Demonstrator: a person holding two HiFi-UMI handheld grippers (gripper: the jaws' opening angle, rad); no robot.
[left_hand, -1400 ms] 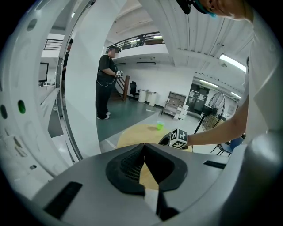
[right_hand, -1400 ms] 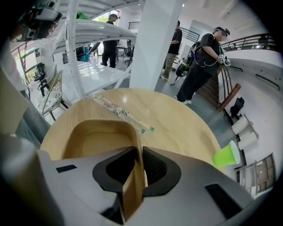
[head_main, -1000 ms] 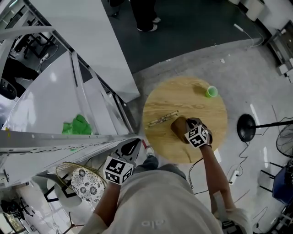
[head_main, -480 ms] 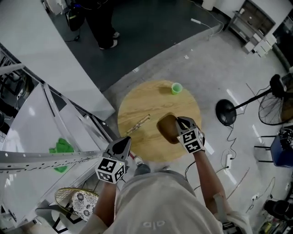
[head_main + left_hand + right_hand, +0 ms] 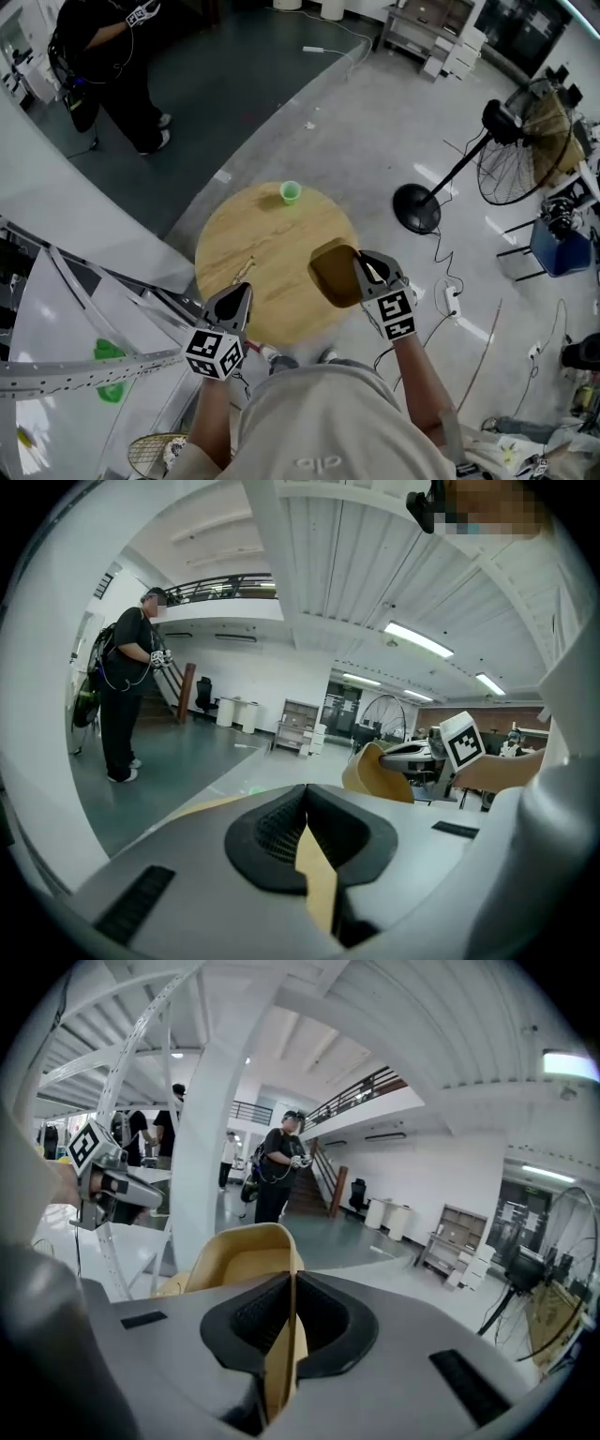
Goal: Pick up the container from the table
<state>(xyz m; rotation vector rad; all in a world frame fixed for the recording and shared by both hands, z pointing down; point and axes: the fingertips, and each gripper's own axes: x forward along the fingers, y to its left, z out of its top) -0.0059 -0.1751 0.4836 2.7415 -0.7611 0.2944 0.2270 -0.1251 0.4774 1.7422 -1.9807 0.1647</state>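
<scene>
The brown container point(image 5: 333, 275) hangs tilted over the right edge of the round wooden table point(image 5: 253, 244). My right gripper point(image 5: 367, 272) is shut on its near wall. In the right gripper view that tan wall point(image 5: 239, 1260) stands pinched between the dark pads, right gripper point(image 5: 292, 1283). My left gripper point(image 5: 234, 302) hovers over the table's front left edge, shut and holding nothing. In the left gripper view, the left gripper point(image 5: 307, 803) has its jaws meeting, and the container point(image 5: 375, 775) and right gripper point(image 5: 427, 752) show to the right.
A green cup point(image 5: 290, 192) stands at the table's far edge and a thin stick-like item point(image 5: 246, 272) lies at its left. A floor fan point(image 5: 525, 122) with round base point(image 5: 417, 208) stands to the right. White metal framing point(image 5: 94, 309) is at the left. A person in black point(image 5: 112, 66) stands far left.
My right gripper has lifted the container up off the tabletop. The left gripper has risen from below the table's edge to beside it. The head view has swung, showing more floor.
</scene>
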